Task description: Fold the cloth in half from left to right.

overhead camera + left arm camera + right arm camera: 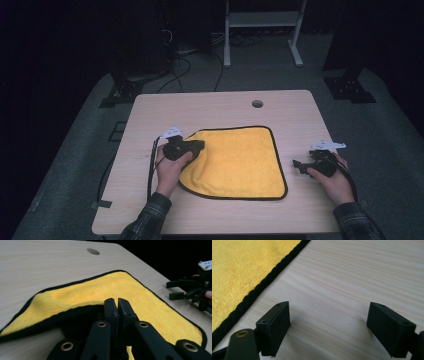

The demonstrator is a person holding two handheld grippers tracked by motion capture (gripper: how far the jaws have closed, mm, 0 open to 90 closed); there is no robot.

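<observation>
Because the cloth looks soft, light and limp, its bound edge suits pinching, as the left gripper clamps it while the right gripper gapes empty.

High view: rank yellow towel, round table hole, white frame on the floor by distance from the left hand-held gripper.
1. Yellow towel: at the left hand-held gripper, jaws shut on its left corner.
2. Round table hole: beyond the towel, near the far edge.
3. White frame: off the table, at the back.
</observation>
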